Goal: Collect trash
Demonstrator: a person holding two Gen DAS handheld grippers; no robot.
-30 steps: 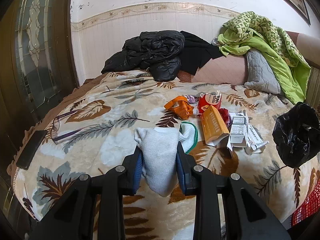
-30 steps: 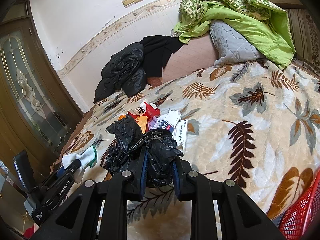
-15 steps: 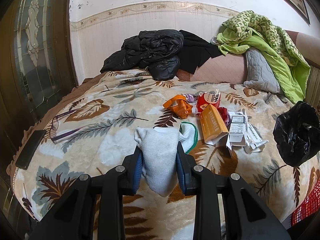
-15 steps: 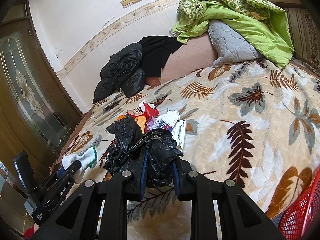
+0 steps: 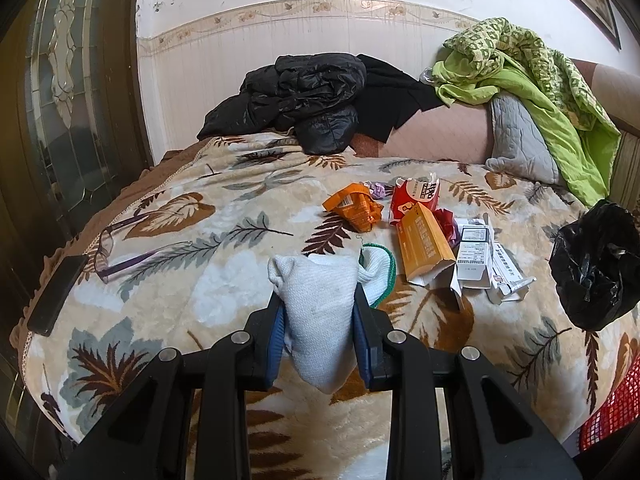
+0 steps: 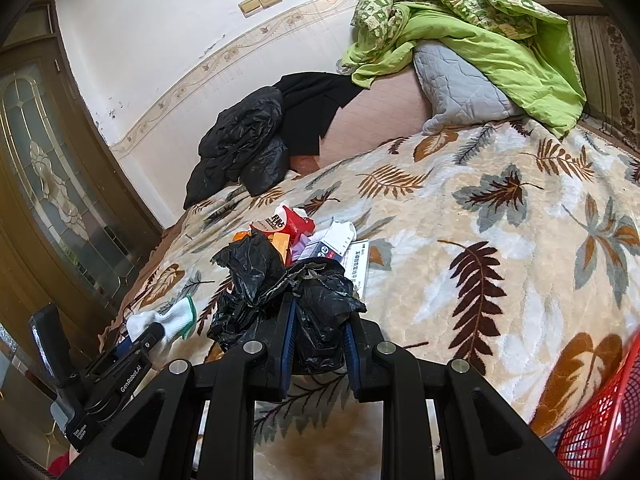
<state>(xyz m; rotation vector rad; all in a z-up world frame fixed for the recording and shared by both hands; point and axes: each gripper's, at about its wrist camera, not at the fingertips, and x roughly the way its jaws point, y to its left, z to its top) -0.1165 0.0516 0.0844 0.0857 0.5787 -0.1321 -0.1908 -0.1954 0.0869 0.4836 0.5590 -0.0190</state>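
Observation:
My left gripper [image 5: 319, 312] is shut on a white knitted glove [image 5: 320, 300] with a green cuff, held just above the leaf-patterned bedspread [image 5: 200, 264]. Ahead of it lies a heap of trash: an orange wrapper [image 5: 354, 207], a red packet [image 5: 416, 196], an orange carton [image 5: 424, 242], white medicine boxes [image 5: 474, 254] and a small tube [image 5: 514, 282]. My right gripper [image 6: 318, 326] is shut on a crumpled black plastic bag [image 6: 280, 288], seen at the right in the left wrist view as the black bag [image 5: 592, 268]. The trash heap [image 6: 296, 232] lies just beyond the bag.
Glasses [image 5: 120, 248] and a dark phone [image 5: 56, 294] lie near the bed's left edge. Black jackets [image 5: 296, 96], a grey pillow [image 5: 520, 144] and a green quilt [image 5: 532, 76] are piled at the head. A red mesh basket [image 6: 600, 424] stands at the lower right. A glazed door [image 5: 64, 80] is on the left.

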